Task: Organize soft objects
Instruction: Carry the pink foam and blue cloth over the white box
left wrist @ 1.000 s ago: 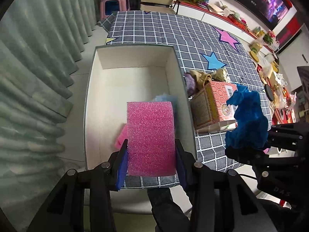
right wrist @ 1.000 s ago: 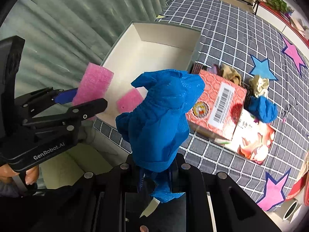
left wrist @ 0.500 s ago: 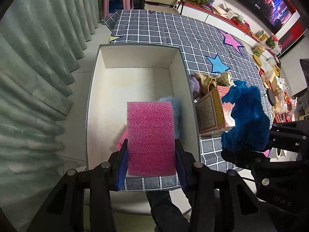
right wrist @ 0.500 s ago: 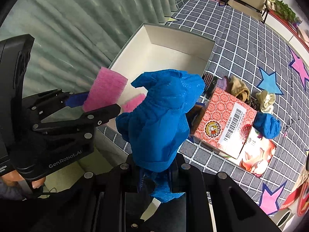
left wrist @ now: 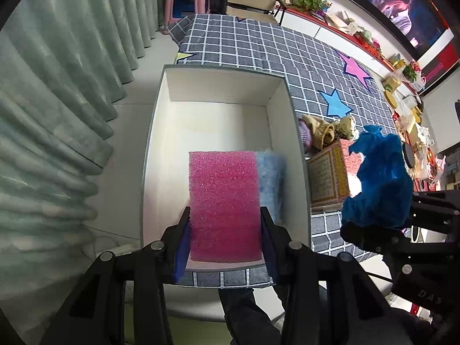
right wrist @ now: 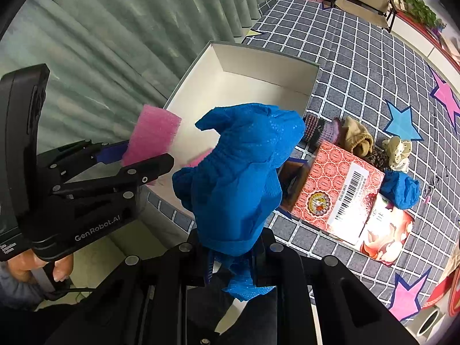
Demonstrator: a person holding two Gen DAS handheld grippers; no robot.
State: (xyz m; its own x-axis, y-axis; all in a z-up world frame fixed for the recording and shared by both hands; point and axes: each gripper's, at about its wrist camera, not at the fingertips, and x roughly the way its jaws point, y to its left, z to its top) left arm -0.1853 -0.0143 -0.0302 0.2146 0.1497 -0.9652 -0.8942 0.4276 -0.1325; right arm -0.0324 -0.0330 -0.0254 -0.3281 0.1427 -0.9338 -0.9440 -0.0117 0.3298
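Left gripper [left wrist: 224,237] is clamping a pink sponge [left wrist: 224,201] above the white box [left wrist: 149,155] (sponges already inside), right gripper [right wrist: 234,254] is pinching blue cloth [right wrist: 241,169]; several soft items [right wrist: 356,136] are awaiting on the table

"GenRobot.AI" printed in white on black body of left gripper [right wrist: 115,155], seen in right wrist view. "DAS" embossed on right gripper [left wrist: 373,224] housing, left wrist view. Barcode label on red patterned box [right wrist: 336,192]; digits illegible.
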